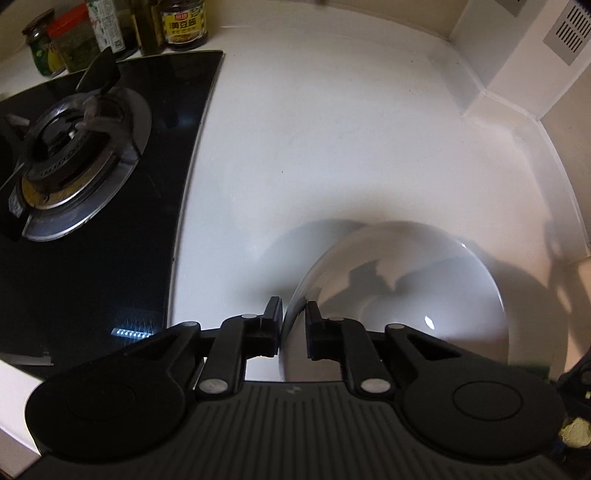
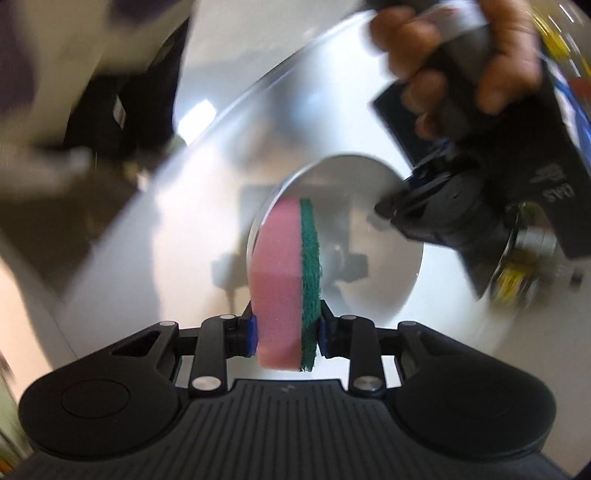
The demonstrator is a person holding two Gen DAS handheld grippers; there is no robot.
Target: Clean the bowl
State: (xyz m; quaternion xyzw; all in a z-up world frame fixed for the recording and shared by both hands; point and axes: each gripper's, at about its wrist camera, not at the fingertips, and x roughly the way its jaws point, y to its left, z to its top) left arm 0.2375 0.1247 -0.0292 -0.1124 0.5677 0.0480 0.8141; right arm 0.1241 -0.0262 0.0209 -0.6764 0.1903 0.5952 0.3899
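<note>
Hob: we see a glossy black glass gas hob (image 1: pixel 110 236) at far left, with a round steel burner ring (image 1: pixel 79 158) and dark cast pan supports.
Jars: a row of glass condiment jars (image 1: pixel 110 29) with printed labels behind the hob, against the wall.
Counter: a smooth white countertop (image 1: pixel 314 129), glossy, faintly scuffed, with a raised white edge at the back.
Bowl: the white glazed ceramic bowl (image 1: pixel 406 291) sits upright on the counter, right of the hob; round, deep, shiny inside, with shadows across it.
Left gripper: the black plastic left gripper (image 1: pixel 293 321) has its jaws straddling the bowl's near rim, one finger outside, one inside; we see gaps, so the pads stand spread and are not pinching.
Right gripper: the black right gripper (image 2: pixel 286 332) with blue pads pinches a sponge (image 2: pixel 284 280) of soft pink foam with a coarse green scouring layer on its right face.
Sponge place: its far end is over the bowl; we cannot tell contact, the view is blurred.
Hand: a bare hand (image 2: pixel 454 55) grips the other tool's handle, upper right.
</note>
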